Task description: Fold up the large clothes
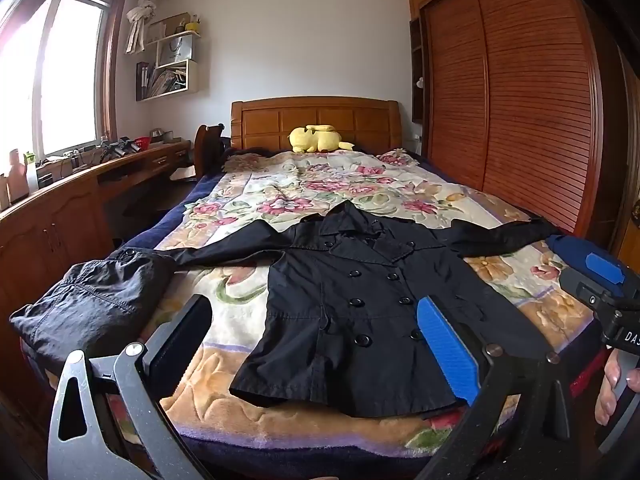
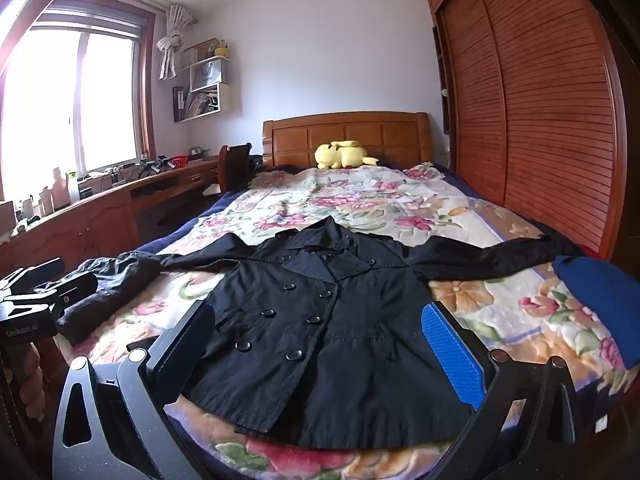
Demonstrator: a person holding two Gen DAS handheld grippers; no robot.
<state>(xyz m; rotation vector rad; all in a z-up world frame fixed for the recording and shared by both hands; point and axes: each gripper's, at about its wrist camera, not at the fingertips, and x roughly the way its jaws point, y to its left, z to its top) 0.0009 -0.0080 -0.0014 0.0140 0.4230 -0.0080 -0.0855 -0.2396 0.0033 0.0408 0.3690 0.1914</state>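
Black coat [image 1: 360, 300] lies spread flat, sleeves out, on the floral blanket [image 1: 304, 184]; left gripper [image 1: 316, 344] and right gripper [image 2: 320, 348] hover near its hem, both spread wide, gripping nothing.

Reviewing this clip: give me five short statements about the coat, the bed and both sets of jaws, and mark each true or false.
1. The black coat lies face up on the floral bedspread with both sleeves spread out to the sides. True.
2. The left gripper is shut on the coat's hem. False: its jaws stand open and hold nothing.
3. A yellow plush toy sits by the headboard. True.
4. The coat is already folded in half. False: it is spread flat, unfolded.
5. The right gripper has its jaws open above the near end of the bed. True.
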